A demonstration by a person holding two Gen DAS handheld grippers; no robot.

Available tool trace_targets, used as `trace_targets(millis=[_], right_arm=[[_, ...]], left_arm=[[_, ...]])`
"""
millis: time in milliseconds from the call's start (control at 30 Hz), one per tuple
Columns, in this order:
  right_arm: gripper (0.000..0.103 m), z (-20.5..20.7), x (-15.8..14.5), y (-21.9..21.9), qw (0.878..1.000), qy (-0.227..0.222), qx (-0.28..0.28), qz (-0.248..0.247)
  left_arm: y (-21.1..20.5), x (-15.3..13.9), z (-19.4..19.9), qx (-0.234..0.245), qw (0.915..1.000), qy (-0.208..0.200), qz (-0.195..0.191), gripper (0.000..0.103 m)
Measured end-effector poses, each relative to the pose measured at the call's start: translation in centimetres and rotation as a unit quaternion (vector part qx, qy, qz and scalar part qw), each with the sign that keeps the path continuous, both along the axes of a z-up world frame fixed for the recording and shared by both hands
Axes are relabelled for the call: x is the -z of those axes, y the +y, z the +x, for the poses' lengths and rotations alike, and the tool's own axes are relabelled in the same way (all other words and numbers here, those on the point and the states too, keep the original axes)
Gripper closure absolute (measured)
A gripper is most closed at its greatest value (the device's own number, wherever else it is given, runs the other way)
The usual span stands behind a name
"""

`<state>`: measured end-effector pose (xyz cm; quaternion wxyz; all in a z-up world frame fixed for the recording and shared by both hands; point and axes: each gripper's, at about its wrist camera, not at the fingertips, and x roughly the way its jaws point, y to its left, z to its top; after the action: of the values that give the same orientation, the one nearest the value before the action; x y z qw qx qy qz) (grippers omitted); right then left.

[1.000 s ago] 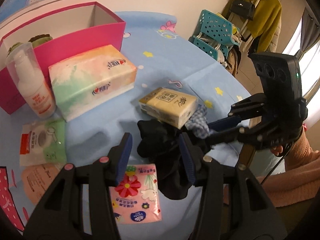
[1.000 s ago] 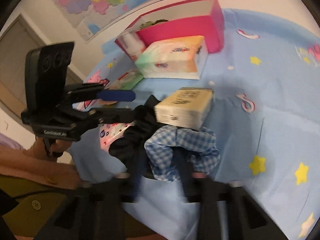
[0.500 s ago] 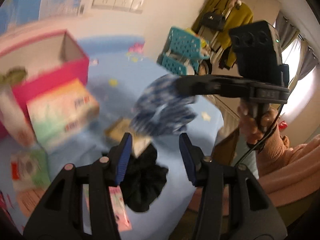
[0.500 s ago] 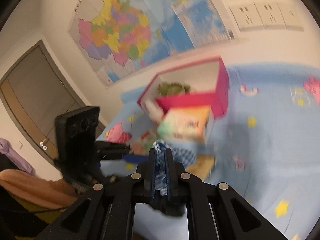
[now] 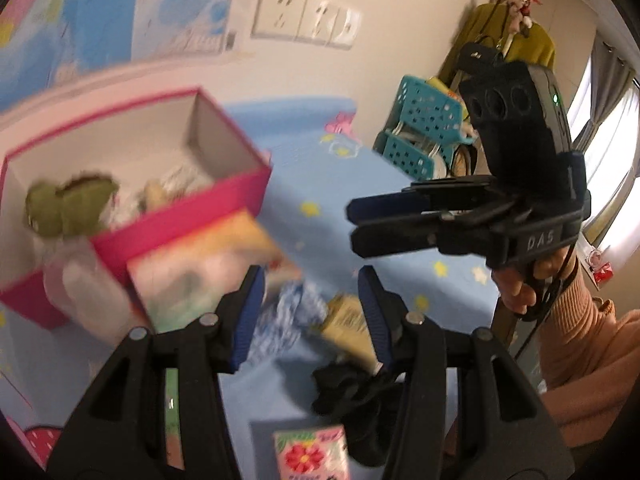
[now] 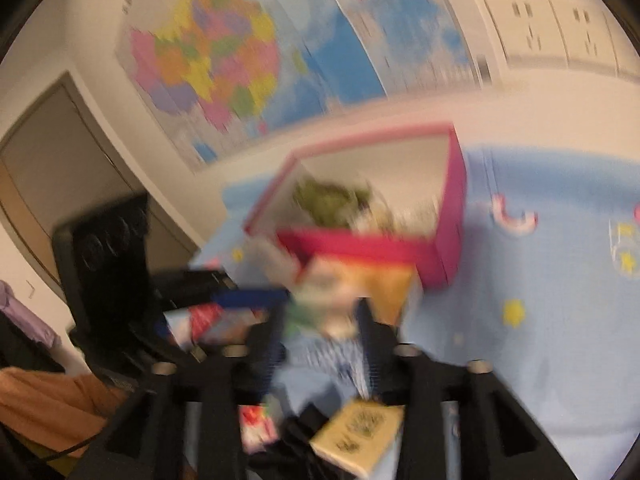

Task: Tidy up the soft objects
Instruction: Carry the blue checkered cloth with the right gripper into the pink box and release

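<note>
Released since half a second ago, the blue checked scrunchie [image 5: 286, 320] lies between both spread hand-held grippers, left [image 5: 312, 312] and right [image 6: 320, 338]; only the left view shows the right's fingers [image 5: 384, 208] apart.

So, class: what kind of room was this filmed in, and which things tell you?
Probably a home bedroom or living space: a coloured wall map, a coat rack hung with a yellow garment and bag, and a cartoon-print blue tablecloth.

box [image 5: 168, 216] at back, plush [image 5: 68, 204] inside | tissue pack [image 5: 208, 268] before box | scrunchie [image 5: 288, 316] before tissue pack
</note>
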<state>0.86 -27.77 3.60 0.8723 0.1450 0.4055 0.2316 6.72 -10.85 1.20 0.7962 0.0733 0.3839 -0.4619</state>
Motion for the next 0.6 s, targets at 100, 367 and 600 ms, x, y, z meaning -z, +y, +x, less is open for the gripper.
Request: trace_targets(millis=[100,367,600], right_arm=[[0.054,0.2,2.7,1.0,0.999,0.032,-0.015,-0.008],[0.052,2.1,6.4,4.5,0.996,0.052,-0.034,-0.064],[0.094,1.3,5.8,4.4,0.997,0.034,-0.043,-0.050]], left_arm=[[1.0,2.3,0.1,-0.014,0.9995,0.015,0.025,0.052],[1.4,6.1,0.9,-0.049,0.9955,0.048,0.066,0.052],[-0.7,6.5,0.9,-0.024,0.9963,0.057,0.060,0.081]])
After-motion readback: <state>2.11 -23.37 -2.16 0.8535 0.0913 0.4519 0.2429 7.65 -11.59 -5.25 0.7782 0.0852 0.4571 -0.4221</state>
